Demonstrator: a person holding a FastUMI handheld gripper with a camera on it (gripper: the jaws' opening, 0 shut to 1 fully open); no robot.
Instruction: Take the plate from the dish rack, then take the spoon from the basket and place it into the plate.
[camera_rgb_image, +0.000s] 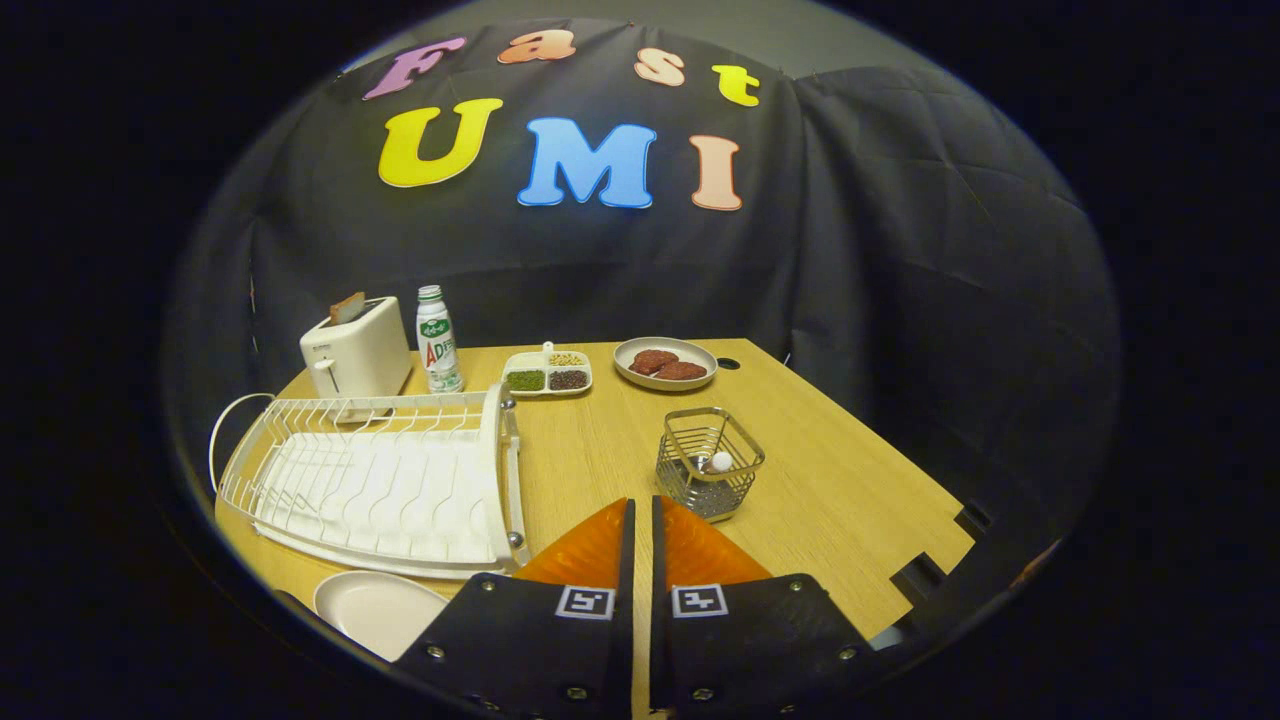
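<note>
A white plate (372, 606) lies flat on the wooden table (830, 480), just in front of the white wire dish rack (380, 480) and to the left of my fingers. The rack holds nothing. A small metal wire basket (708, 462) stands just beyond my fingers, slightly to the right, and the white rounded end of a spoon (721, 461) shows inside it. My gripper (642, 505) is above the table with its fingers nearly together, and nothing sits between them.
At the back of the table stand a white toaster (358, 350), a bottle (437, 340), a divided tray of beans (547, 373) and a dish with two brown patties (665, 363). The table's right edge has notches (915, 578).
</note>
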